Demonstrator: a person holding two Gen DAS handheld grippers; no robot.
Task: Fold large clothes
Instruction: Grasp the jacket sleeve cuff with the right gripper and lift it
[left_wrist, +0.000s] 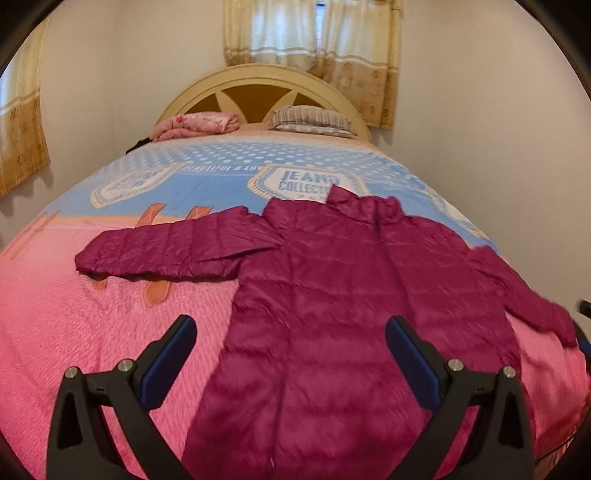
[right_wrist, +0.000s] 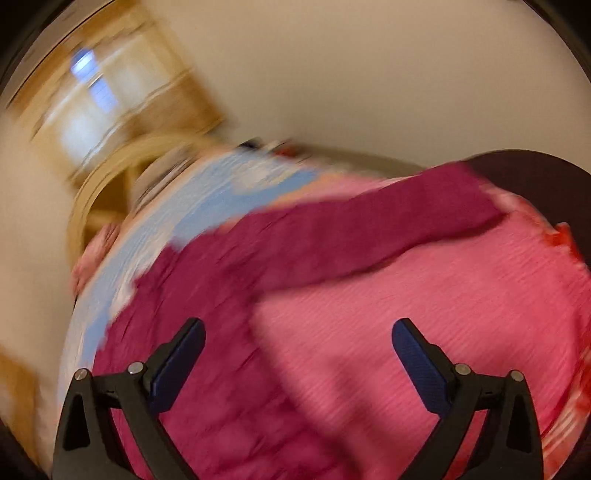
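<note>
A magenta quilted puffer jacket (left_wrist: 332, 295) lies flat on the bed, collar toward the headboard, both sleeves spread out to the sides. My left gripper (left_wrist: 290, 326) hovers open above the jacket's lower body, nothing between its blue pads. The right wrist view is blurred by motion. In it the jacket (right_wrist: 221, 314) fills the lower left, and one sleeve (right_wrist: 388, 229) stretches right across the pink cover. My right gripper (right_wrist: 298, 328) stands open above the jacket's side edge and the pink cover.
The bed cover (left_wrist: 92, 325) is pink near me and blue farther back. A folded pink blanket (left_wrist: 195, 123) and a striped pillow (left_wrist: 310, 118) rest by the cream headboard (left_wrist: 258, 79). Curtains (left_wrist: 314, 40) hang behind. Walls close in on both sides.
</note>
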